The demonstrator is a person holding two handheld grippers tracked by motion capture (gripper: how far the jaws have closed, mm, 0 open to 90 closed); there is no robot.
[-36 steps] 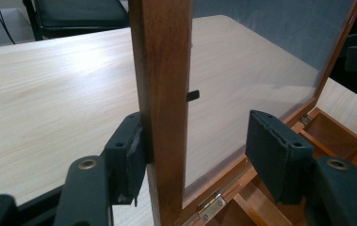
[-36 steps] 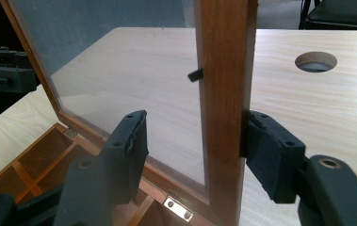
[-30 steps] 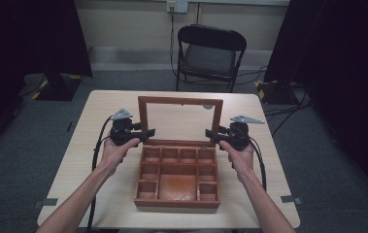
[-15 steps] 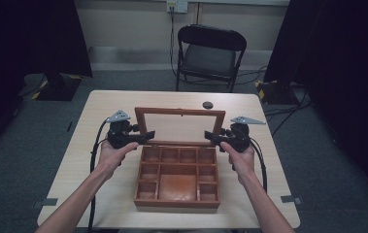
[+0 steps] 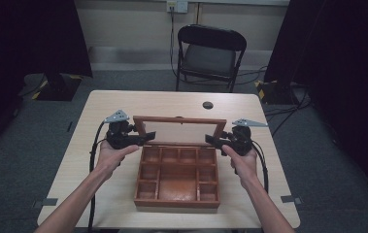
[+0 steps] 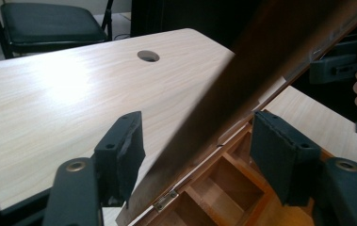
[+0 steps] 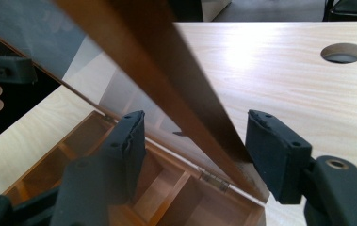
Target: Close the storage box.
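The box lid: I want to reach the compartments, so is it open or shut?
Open. The lid leans back on its hinges, leaving the box compartments exposed.

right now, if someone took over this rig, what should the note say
left gripper: open, jaws just been opening, loose around the glass lid at its left rail.
right gripper: open, also just opening, around the right rail.
wooden box: looks empty, lid raised on its hinges and tilted.
done: lid is up off the box.
left: probably ease the lid to rest, then back both grippers away.
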